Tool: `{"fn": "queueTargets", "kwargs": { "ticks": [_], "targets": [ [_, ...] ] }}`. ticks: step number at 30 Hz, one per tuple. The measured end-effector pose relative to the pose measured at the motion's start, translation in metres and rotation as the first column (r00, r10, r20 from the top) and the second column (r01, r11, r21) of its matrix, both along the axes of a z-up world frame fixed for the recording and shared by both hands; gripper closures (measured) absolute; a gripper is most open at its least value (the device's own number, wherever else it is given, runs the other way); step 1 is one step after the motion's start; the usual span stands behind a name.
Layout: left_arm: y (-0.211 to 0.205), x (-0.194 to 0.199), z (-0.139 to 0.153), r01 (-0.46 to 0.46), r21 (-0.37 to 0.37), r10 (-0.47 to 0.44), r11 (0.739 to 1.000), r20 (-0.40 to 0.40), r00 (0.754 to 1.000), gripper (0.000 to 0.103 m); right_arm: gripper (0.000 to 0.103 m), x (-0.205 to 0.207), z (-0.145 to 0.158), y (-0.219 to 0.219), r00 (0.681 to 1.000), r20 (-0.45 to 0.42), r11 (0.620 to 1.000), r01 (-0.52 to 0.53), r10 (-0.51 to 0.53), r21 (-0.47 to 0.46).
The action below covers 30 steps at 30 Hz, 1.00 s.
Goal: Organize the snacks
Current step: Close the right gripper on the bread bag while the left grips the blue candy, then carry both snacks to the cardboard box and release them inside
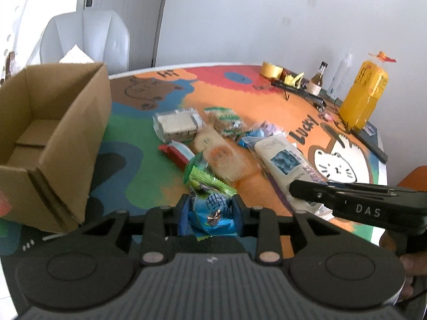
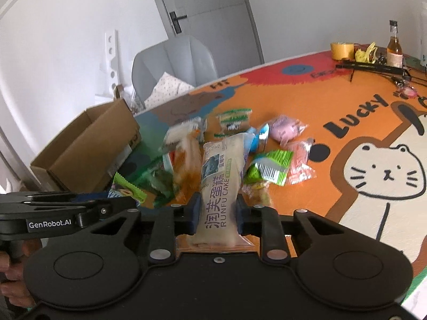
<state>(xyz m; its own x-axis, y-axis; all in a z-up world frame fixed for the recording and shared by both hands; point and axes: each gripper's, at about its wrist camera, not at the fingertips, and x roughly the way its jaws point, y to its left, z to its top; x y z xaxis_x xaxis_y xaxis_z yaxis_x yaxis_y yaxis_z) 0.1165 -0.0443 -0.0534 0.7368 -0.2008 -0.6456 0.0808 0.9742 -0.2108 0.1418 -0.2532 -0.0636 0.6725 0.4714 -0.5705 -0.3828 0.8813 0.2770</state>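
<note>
- We see the left claw [image 1: 210, 213] pinching a blue-and-green snack packet [image 1: 210, 208], its pads pressed on both sides of the wrapper; the packet's long axis runs from 6 toward 12 o'clock, crimped green end up.
- The right claw [image 2: 217, 213] pinches a long Runfu cake packet [image 2: 218, 186] near its lower end; its long axis runs 6 to 12 o'clock, leaning slightly toward 1, with the far end free above the pile.
- In the left wrist view the right claw reaches in from 3 o'clock, just beside the left one.
- An open cardboard box [image 1: 72, 133] stands at 9 o'clock of the left claw, its near corner close to the packet; we can see part of its floor, which is bare.
- Loose snacks [image 1: 213, 138] lie heaped on the desk [image 1: 267, 101] at 12 o'clock, touching and overlapping.
- Bare printed desk shows between box and heap, and at 3 o'clock around the cat drawing [image 2: 384, 173].
- Along the far desk edge at 1 to 2 o'clock stand a yellow bottle [image 1: 365, 96], a small glass bottle [image 1: 317, 78] and a tape roll [image 1: 271, 69], well apart from the heap.
- A white chair [image 1: 88, 40] stands beyond the box.
</note>
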Motion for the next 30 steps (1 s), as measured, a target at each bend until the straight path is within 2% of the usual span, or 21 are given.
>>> {"fn": "queueTargets", "kwargs": {
  "ticks": [11,17,30],
  "targets": [
    [0.019,-0.014,0.026,-0.037,0.000,0.037,0.999,0.080,0.996,0.071,0.079,-0.002,0.021,0.009,0.999,0.052,0.998,-0.017,0.014,0.055],
    [0.039,-0.020,0.038,-0.081,-0.010,0.082,0.997,0.104,0.991,0.071,0.080,0.004,0.033,0.022,0.998,0.024,0.990,-0.060,0.058,0.129],
    [0.102,-0.026,0.058,-0.226,-0.024,0.227,0.974,0.154,0.962,0.071,0.080,0.015,0.055,0.079,0.987,0.073,0.982,-0.151,0.144,0.113]
  ]
}}
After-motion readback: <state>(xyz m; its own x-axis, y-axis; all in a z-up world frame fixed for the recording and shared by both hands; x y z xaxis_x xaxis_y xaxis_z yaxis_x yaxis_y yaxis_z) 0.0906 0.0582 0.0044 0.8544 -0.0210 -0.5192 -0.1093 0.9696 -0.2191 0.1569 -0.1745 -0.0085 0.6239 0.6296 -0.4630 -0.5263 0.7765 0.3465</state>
